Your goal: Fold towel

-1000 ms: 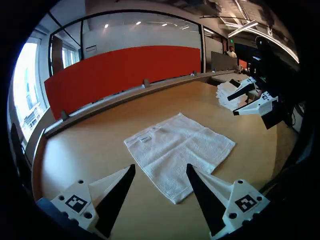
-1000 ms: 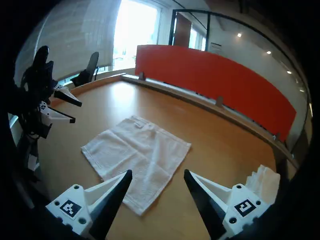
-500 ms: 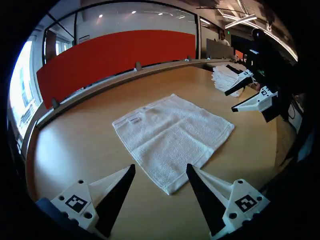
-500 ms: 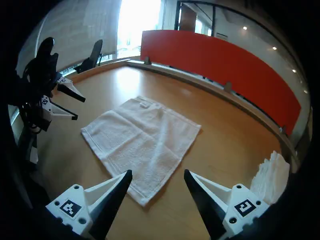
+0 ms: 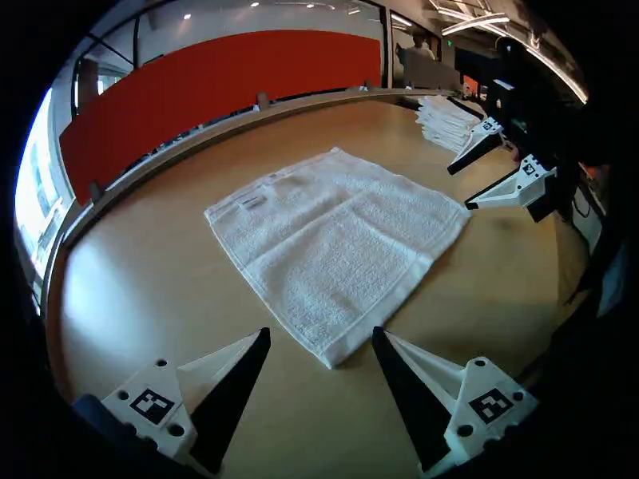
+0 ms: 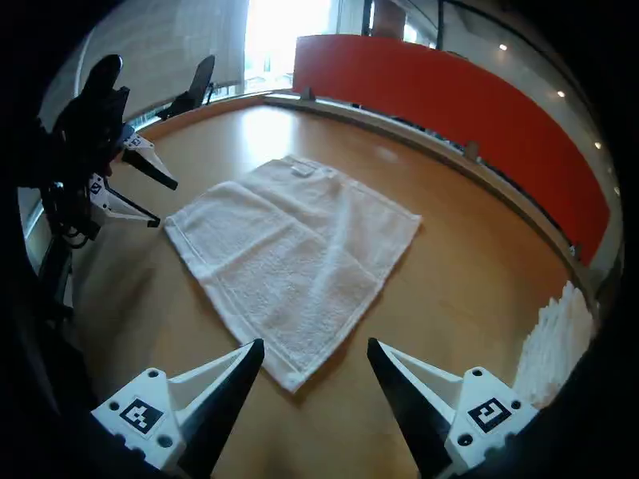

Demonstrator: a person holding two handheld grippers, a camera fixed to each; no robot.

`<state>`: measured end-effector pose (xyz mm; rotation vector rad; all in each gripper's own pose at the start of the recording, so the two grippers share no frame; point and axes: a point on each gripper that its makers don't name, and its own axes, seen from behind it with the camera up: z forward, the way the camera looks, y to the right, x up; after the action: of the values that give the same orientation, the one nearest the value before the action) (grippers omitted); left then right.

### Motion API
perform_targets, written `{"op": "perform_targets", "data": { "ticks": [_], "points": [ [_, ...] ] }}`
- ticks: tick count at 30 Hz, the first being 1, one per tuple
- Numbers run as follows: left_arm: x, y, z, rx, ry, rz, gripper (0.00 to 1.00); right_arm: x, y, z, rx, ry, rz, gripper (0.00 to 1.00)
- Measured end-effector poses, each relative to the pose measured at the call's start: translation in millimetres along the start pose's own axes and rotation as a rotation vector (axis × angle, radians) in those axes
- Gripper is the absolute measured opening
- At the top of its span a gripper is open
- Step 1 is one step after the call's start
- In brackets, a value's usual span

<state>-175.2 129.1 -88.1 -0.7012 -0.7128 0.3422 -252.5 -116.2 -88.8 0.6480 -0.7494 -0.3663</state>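
Closer in on the towel (image 5: pixel 335 239) than a second ago. Spread flat on the surface (image 5: pixel 144 279), one corner near the left tool (image 5: pixel 319 330), wide open, empty. Likewise the right tool (image 6: pixel 313 342): agape, holding nothing. Left gripper view: distant person (image 5: pixel 418 44), blurred, maybe standing. Right gripper view: bright window (image 6: pixel 287 40), chair (image 6: pixel 196 88).

the left gripper (image 5: pixel 319 331) is held low, its two dark fingers spread wide with nothing pinched between them. the right gripper (image 6: pixel 314 343) is spread just as wide and grips nothing. seen from the other's camera, each sits off to one side, fingers apart and angled slightly downward.
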Motion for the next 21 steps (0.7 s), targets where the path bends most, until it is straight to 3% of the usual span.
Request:
{"op": "perform_targets", "data": {
  "ticks": [11, 21],
  "points": [
    [-13, 3.9, 9.7, -0.006, -0.057, -0.021, 0.94, -15, -2, 7.3, 0.019, -0.036, -0.010, 1.00],
    [-20, 8.1, 13.2, -0.015, -0.094, 0.003, 0.94, -24, -2, 7.3, 0.034, -0.063, -0.011, 1.00]
  ]
}}
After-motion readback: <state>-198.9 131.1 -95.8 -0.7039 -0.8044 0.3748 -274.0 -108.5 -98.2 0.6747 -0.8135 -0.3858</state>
